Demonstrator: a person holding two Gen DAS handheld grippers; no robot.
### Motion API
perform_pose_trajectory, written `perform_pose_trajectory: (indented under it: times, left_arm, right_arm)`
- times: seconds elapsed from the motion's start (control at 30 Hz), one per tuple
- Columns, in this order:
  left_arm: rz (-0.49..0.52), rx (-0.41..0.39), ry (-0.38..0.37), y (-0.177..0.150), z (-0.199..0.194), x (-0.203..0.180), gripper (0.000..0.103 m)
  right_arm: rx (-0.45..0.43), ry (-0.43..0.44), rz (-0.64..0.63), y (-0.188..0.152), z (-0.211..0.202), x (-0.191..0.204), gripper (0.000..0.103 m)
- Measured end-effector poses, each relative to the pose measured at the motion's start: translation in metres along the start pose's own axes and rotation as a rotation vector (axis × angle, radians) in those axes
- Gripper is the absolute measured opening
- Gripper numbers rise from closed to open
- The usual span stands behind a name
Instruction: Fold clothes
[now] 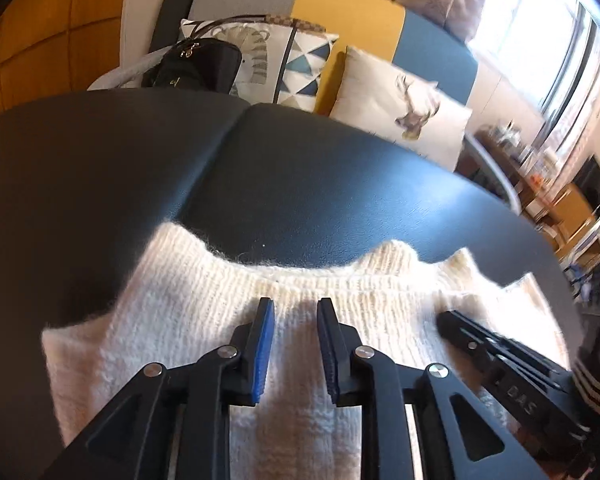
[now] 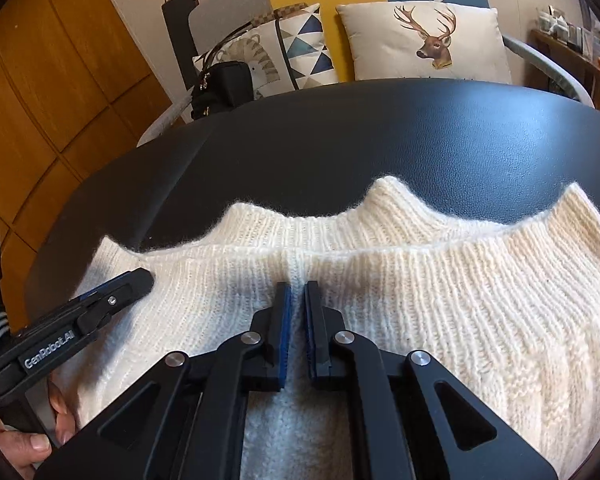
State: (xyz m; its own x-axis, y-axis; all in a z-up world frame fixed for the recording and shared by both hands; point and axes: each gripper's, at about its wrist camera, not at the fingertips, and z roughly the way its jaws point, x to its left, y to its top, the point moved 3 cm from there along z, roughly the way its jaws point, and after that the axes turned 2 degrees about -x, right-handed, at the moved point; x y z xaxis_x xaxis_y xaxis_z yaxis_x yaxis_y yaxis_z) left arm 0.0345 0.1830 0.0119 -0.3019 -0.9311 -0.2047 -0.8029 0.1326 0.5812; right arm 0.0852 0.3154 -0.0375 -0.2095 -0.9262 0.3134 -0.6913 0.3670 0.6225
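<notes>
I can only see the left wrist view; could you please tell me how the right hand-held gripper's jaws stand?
Observer: The right hand-held gripper is almost closed. Only a thin gap is left, and I can see no knit between its pads. It is above the sweater.
Operator: Thank you. Where on the sweater is it?
Observer: Over the vertical seam in the middle, just short of the ribbed band.
Operator: And how does my left one look from there?
Observer: The left hand-held gripper has its tip over the sweater's left corner, and bare fingers grip its handle.
</notes>
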Motion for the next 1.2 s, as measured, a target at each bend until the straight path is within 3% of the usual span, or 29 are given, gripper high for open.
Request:
perform_pose_trajectory:
  times: [0.07, 0.13, 0.23, 0.33, 0.53, 0.67, 0.73, 1.0, 1.2]
  left_arm:
    - [0.020, 0.029, 0.025, 0.004, 0.002, -0.008, 0.024]
    - [0.012, 0.061, 0.001, 0.006, -0.001, -0.013, 0.024]
    - [-0.101, 0.078, -0.148, 0.003, -0.008, -0.013, 0.027]
    - [-0.066, 0.098, -0.113, -0.004, 0.003, -0.018, 0.027]
    - [0.138, 0.001, -0.020, -0.017, 0.006, -0.040, 0.025]
    - [0.119, 0.000, -0.040, -0.013, 0.005, -0.037, 0.008]
    - [0.098, 0.004, -0.063, -0.010, 0.003, -0.033, 0.005]
    - [0.106, -0.077, -0.077, 0.016, -0.025, -0.039, 0.004]
    - [0.111, -0.019, -0.019, 0.002, 0.009, -0.029, 0.008]
  right_arm:
    - [0.000, -0.003, -0.003, -0.001, 0.000, 0.001, 0.005]
    - [-0.002, 0.002, 0.001, -0.002, -0.001, 0.000, 0.005]
    - [-0.003, 0.011, 0.006, -0.002, -0.001, -0.001, 0.005]
    - [-0.006, 0.013, 0.006, -0.002, -0.001, -0.001, 0.005]
    - [-0.008, 0.022, 0.012, -0.003, -0.001, -0.003, 0.005]
    - [-0.010, 0.018, 0.007, -0.003, -0.002, -0.003, 0.005]
    - [-0.015, 0.012, 0.003, -0.002, -0.003, -0.002, 0.005]
    - [-0.033, 0.043, 0.010, 0.017, -0.017, 0.004, 0.006]
    - [0.004, 0.005, -0.002, 0.014, 0.004, 0.000, 0.006]
